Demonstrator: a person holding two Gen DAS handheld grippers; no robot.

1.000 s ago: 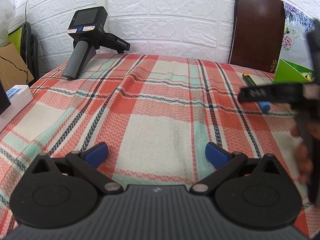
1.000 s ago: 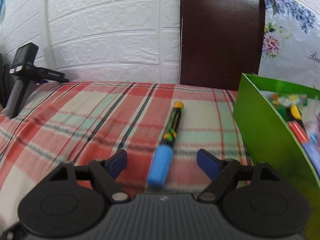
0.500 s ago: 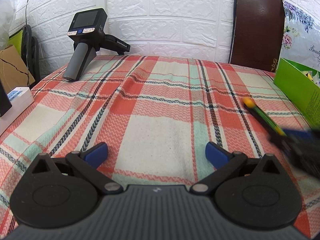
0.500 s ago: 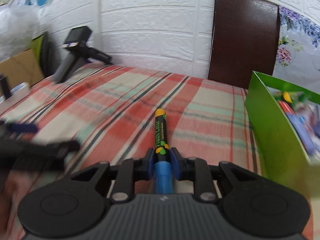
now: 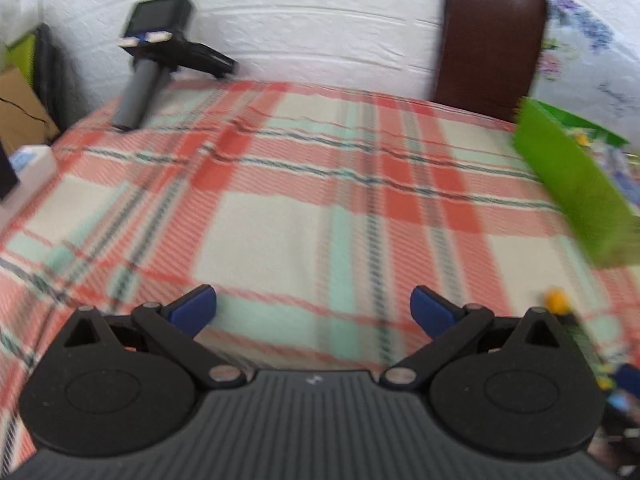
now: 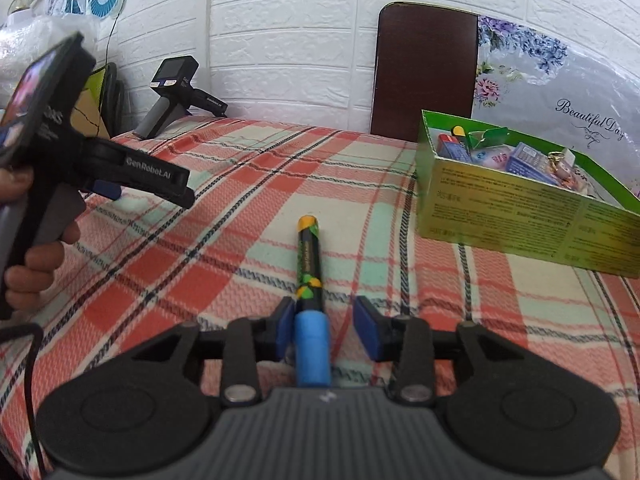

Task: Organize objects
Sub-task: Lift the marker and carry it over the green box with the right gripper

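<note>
A black marker pen [image 6: 307,256] with a yellow tip and a blue cap lies on the plaid cloth, pointing away from me. Its blue cap sits between the jaws of my right gripper [image 6: 326,320], which are opening. The left pad still touches the cap and the right pad stands clear of it. At the right, a green box [image 6: 520,216] holds several small items. My left gripper [image 5: 312,308] is open over bare cloth with nothing between its fingers. The left wrist view shows the pen's yellow tip [image 5: 558,300] at lower right and the green box [image 5: 576,192] beyond it.
A spare handheld gripper [image 6: 172,92] leans at the table's far left corner by the white brick wall. A brown chair back [image 6: 424,72] stands behind the table. A hand [image 6: 36,256] grips the left gripper's handle. A white box [image 5: 28,168] sits at the left edge.
My right gripper shut on the pen's blue cap, carried it back across the cloth away from the box, and has now parted its jaws. The left wrist view has swung right.
</note>
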